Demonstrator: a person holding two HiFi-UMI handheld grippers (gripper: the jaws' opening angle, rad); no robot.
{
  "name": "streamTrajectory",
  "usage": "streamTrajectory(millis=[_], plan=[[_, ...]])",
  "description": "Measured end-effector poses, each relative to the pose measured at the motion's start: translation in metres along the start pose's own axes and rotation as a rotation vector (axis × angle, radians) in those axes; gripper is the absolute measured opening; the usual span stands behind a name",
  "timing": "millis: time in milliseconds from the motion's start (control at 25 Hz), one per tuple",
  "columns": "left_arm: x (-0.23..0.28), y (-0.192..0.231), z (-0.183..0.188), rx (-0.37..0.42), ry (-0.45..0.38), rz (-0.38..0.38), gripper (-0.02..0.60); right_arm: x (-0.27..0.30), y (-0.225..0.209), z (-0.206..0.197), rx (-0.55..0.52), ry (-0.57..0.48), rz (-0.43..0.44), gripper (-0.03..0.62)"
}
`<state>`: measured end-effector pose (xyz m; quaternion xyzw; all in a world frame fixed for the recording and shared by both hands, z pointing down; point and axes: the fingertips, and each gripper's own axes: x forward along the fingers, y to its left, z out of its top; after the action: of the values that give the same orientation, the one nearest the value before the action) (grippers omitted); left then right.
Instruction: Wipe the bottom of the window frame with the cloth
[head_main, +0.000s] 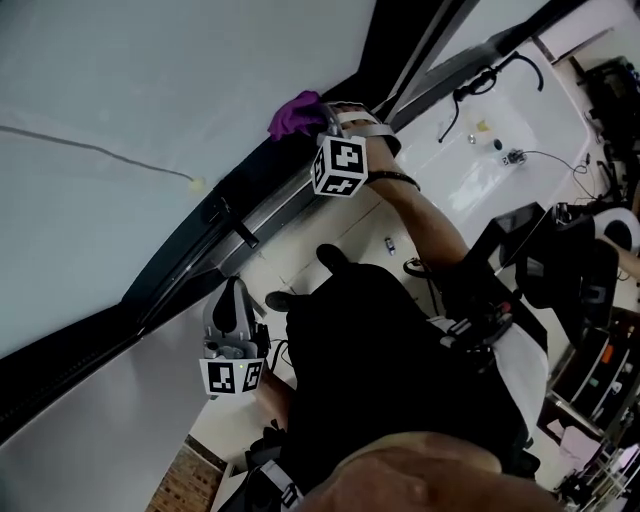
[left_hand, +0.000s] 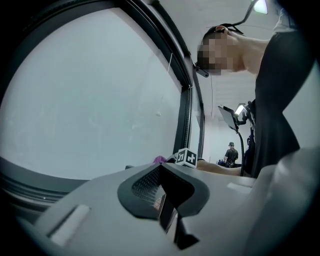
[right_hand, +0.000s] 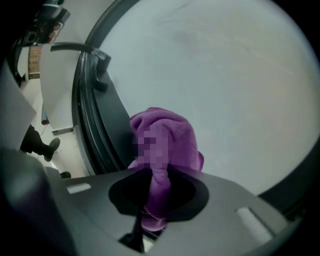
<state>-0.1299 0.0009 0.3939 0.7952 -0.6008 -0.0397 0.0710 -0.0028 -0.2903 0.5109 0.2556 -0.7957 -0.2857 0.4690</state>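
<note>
At the lower left, the left grey two-jaw gripper (head_main: 233, 300) has its jaws drawn together with nothing between them, and it is well apart from the cloth. The dark metal bottom rail of the window frame (head_main: 200, 240) runs diagonally up to the right beneath the pale glass pane (head_main: 150, 80). Further right, the bunched purple fleece cloth (head_main: 295, 113) lies against that rail at the pane's edge, sticking out just beyond the right gripper (head_main: 322, 120), whose jaws are clamped on its lower fold. There are two grippers, each with one marker cube, and one cloth.
</note>
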Motion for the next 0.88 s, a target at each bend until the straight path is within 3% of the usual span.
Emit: streamTrajectory(millis=[160,320,480,600,640,720,840,880], plan=[[0.001,0.0,-0.008,-0.011,0.0,0.002,0.002,0.013,-0.041,-0.079,-0.011,0.233,-0.098,0.055],[0.002,-0.001,-0.009,-0.015,-0.007,0.006,0.003,0.016,-0.065,-0.121,-0.012,0.404,-0.183,0.055],[0.001,-0.001,-0.008,-0.011,-0.009,0.017,0.003,0.018,-0.072,-0.13,0.097,0.404,-0.192,0.057],[-0.006,0.003,-0.006,-0.009,-0.01,0.019,0.002,-0.012,-0.068,-0.134,0.195,0.378,-0.223,0.063],[-0.008,0.005,-0.005,-0.011,-0.01,0.023,0.002,-0.027,-0.066,-0.126,0.225,0.337,-0.234,0.063],[-0.011,0.01,-0.005,-0.015,-0.011,0.038,0.002,-0.052,-0.054,-0.081,0.313,0.141,-0.182,0.063],[-0.011,0.014,-0.005,-0.016,-0.021,0.043,0.002,-0.072,-0.017,0.023,0.476,-0.258,0.054,0.064],[-0.01,0.013,-0.003,-0.014,-0.023,0.039,0.002,-0.072,-0.002,0.054,0.496,-0.349,0.131,0.063]])
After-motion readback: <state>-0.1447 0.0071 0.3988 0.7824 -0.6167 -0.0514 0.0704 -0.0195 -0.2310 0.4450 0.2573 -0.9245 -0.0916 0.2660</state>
